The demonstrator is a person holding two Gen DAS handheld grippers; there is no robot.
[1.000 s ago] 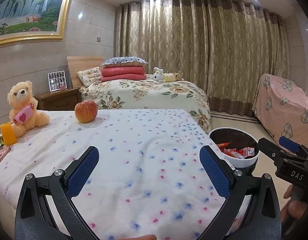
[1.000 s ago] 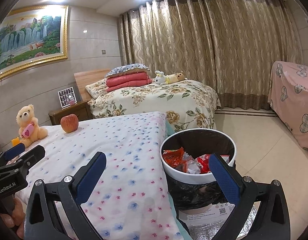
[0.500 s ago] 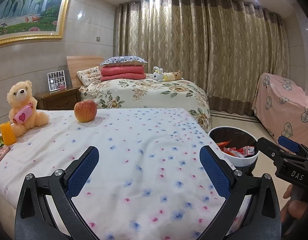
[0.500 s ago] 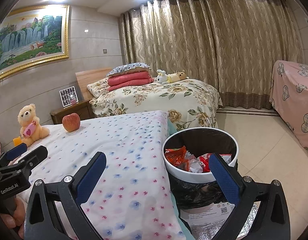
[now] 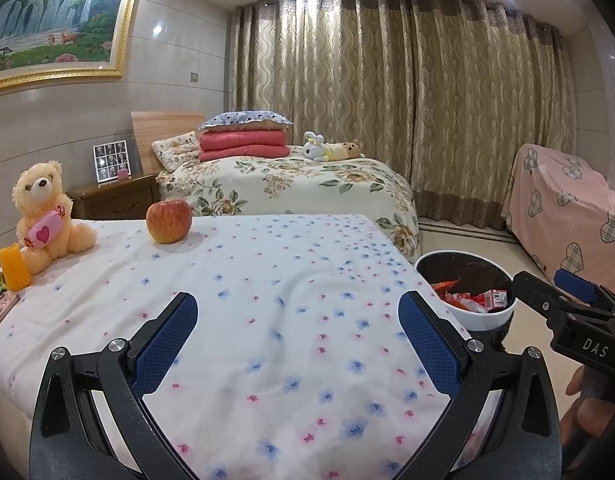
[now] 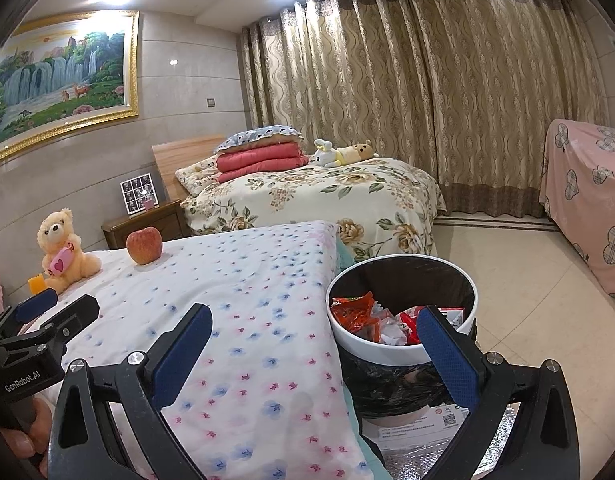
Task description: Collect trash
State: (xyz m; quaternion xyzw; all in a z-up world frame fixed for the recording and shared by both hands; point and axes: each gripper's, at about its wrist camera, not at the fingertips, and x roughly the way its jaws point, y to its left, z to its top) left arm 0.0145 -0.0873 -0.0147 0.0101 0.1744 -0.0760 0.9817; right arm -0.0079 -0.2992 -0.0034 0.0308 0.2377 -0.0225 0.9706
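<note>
Near bed [image 5: 291, 320], covered in white sheet with blue and pink flower print. On it at far left: teddy bear [image 5: 43, 216], seated upright; orange object [image 5: 13, 267] just beside bear, nearer; apple [image 5: 168, 220] right of bear. Tiled floor [image 6: 519, 304] right of bed carries white trash bin [image 6: 403, 354], black-lined, holding wrappers

One apple [image 5: 168, 221], one teddy bear [image 5: 43, 216], one orange cup [image 5: 13, 267]. One trash bin [image 6: 403, 322] and two beds: flowered [image 5: 267, 312] and floral [image 5: 299, 184].
</note>
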